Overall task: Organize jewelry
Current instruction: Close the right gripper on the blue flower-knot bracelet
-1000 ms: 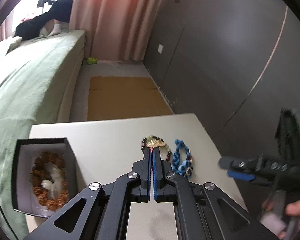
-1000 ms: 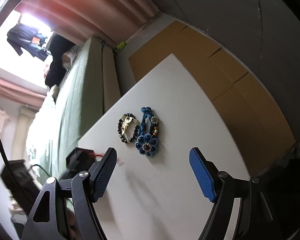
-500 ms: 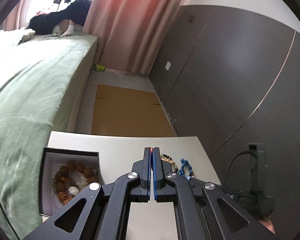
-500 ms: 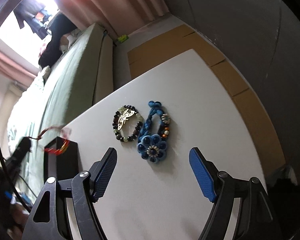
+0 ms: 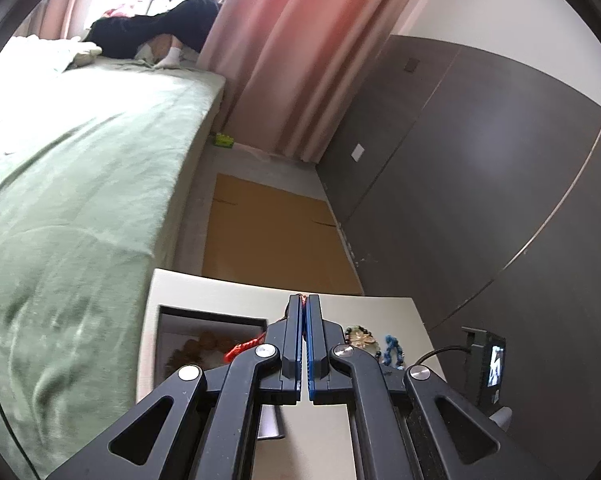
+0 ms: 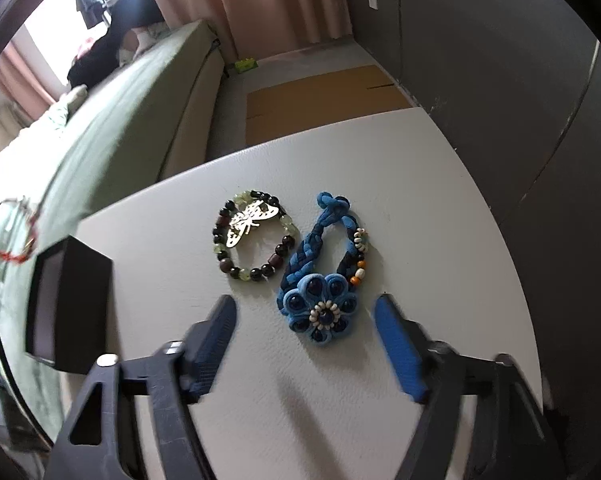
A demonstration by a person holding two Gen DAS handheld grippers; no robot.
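Note:
My left gripper is shut on a thin red cord bracelet, which hangs over the open black box. A brown bead bracelet lies inside that box. On the white table lie a dark bead bracelet with a butterfly charm and a blue woven flower bracelet. My right gripper points down at the table. Its jaws are closing, one on each side of the blue flower, and neither touches it. In the right wrist view the red cord bracelet dangles left of the box.
A green bed runs along the table's left side, with a person lying at its far end. Flat cardboard covers the floor beyond the table. A grey wall stands close on the right. A small screen sits on the right gripper's body.
The left gripper has moved left from the two bracelets to over the box, still shut, with the red cord now showing. The right gripper has come down closer over the blue bracelet and its jaws have narrowed.

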